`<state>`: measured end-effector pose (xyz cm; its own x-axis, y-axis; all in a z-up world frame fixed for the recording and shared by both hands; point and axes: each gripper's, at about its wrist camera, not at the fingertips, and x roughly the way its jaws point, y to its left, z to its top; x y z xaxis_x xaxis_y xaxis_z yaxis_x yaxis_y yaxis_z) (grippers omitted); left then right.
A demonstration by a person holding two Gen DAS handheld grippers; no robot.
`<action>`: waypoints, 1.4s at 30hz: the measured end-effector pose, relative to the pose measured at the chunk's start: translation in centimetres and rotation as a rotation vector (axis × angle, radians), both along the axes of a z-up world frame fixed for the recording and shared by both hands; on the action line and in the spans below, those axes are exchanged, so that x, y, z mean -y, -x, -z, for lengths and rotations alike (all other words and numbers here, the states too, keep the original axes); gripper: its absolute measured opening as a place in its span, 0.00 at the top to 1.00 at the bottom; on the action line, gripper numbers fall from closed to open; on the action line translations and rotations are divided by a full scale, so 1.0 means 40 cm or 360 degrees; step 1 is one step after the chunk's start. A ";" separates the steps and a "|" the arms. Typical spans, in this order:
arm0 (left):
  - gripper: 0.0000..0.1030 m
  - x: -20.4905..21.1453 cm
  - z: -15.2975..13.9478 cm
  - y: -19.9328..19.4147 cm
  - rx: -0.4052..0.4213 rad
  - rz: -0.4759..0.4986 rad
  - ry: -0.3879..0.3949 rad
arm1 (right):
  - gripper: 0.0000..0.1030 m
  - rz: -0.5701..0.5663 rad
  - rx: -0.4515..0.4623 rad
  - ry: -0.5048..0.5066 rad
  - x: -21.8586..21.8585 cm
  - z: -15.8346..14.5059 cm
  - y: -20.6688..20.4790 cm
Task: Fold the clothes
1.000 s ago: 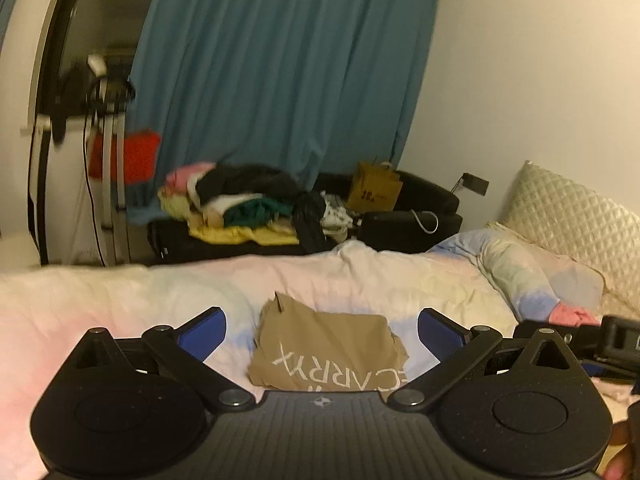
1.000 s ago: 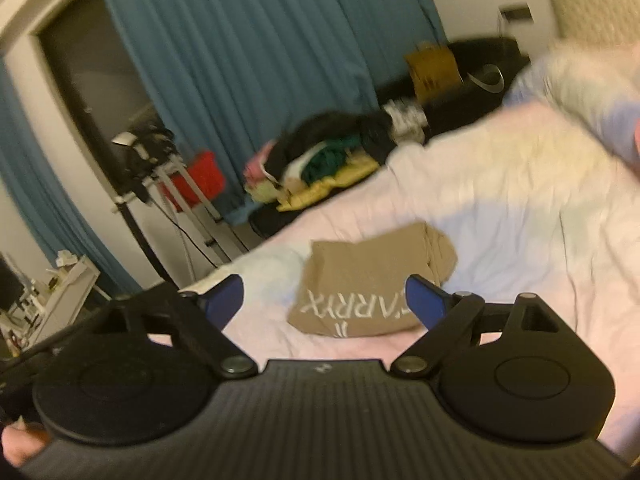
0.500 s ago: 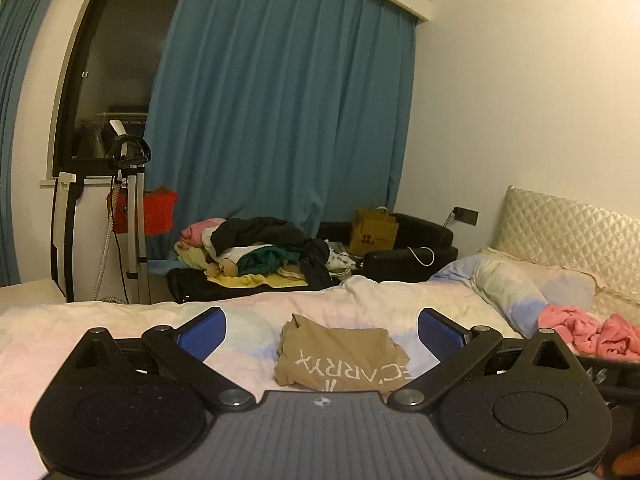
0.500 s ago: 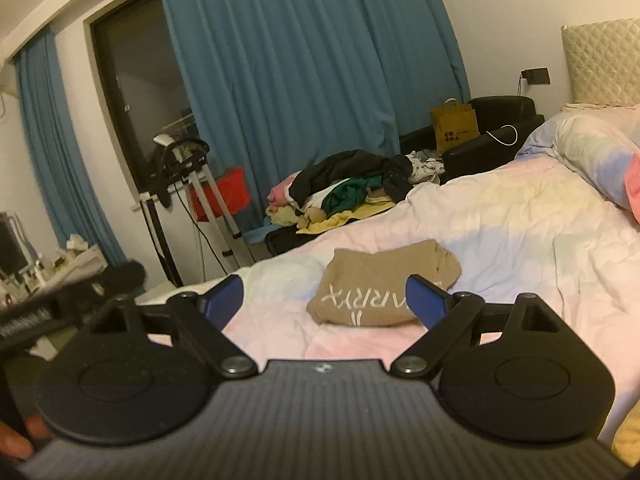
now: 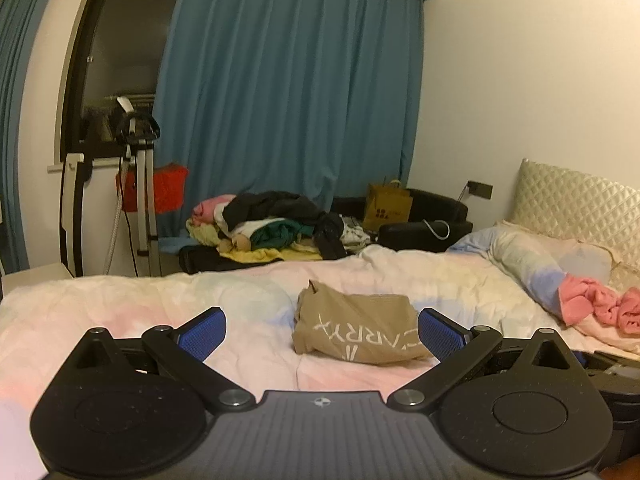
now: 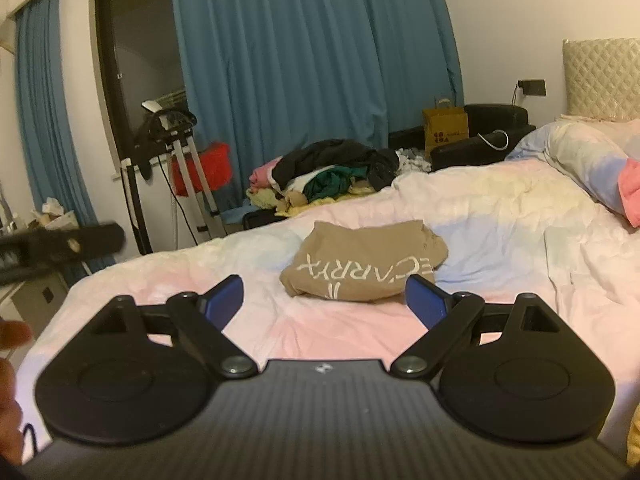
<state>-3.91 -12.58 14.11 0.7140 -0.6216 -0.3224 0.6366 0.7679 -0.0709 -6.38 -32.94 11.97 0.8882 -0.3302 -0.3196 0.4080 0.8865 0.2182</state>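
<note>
Lying folded on the bed (image 5: 100,300), the tan shirt (image 5: 356,330) sits near the middle of the pale pink and blue cover, white lettering facing up. Same shirt (image 6: 362,262) shows in the right wrist view, flat and compact, nothing touching it.

Left gripper (image 5: 322,330) hangs above the cover, jaws spread wide, empty, blue pads on each side; shirt sits ahead, toward the right pad. Right gripper (image 6: 324,298) also has jaws wide apart, empty, with the shirt just ahead between the pads, not touched.

Pink garment (image 5: 600,308) lies crumpled at the far right of the bed beside a pastel pillow (image 5: 532,268). Quilted headboard (image 5: 580,204) stands behind it.

Beyond the bed, a pile of clothes (image 5: 276,226) sits heaped on a low dark surface. Brown paper bag (image 5: 388,208) stands on a black sofa (image 5: 432,216). Blue curtain (image 5: 288,100) covers the back wall. Part of a hand (image 6: 10,380) shows at the left edge of the right wrist view.
</note>
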 end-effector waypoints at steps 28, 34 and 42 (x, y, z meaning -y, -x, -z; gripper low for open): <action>0.00 0.028 0.050 -0.031 -0.0029 -0.0009 -0.0092 | 0.13 0.0064 -0.0047 0.0005 0.005 0.036 -0.024; 0.00 0.026 0.054 -0.035 -0.0037 -0.0009 -0.0093 | 0.13 0.0065 -0.0056 0.0004 0.002 0.034 -0.026; 0.00 0.022 0.063 -0.040 -0.0057 -0.0028 -0.0101 | 0.13 0.0064 -0.0064 0.0002 0.000 0.033 -0.026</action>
<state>-2.32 -13.47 11.59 0.7119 -0.5865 -0.3863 0.6207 0.7828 -0.0445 -5.33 -32.94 10.65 0.8605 -0.3659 -0.3545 0.4519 0.8695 0.1995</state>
